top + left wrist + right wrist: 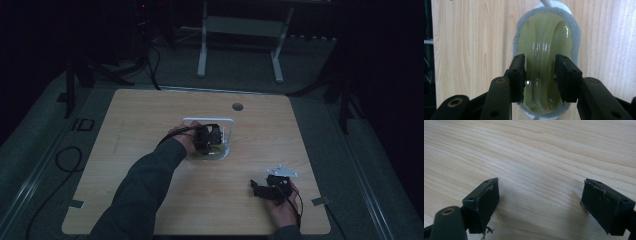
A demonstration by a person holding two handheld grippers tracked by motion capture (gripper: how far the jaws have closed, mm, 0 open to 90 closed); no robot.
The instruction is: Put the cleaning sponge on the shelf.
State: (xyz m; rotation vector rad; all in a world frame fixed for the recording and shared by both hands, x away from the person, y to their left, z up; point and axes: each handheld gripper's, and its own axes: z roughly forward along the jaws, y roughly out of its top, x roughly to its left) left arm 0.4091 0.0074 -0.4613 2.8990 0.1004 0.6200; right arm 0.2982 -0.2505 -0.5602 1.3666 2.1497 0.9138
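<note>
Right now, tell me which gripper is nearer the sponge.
Left. The left gripper is right at the sponge, one jaw on each side of it. The right gripper hangs over bare table near the front right corner, well apart.

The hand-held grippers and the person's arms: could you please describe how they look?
Both hand-held grippers, left and right, are black, with blocky rectangular pads on rounded links. The right carries a grey three-cornered plate. Dark cables trail back. The left arm wears a dark long sleeve.

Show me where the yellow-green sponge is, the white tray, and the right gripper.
sponge [544,45], left gripper view, on its glossy yellow-green face above the jaws.
white tray [229,121], high view, on its far right rim.
right gripper [256,189], high view, between its fingertips.
</note>
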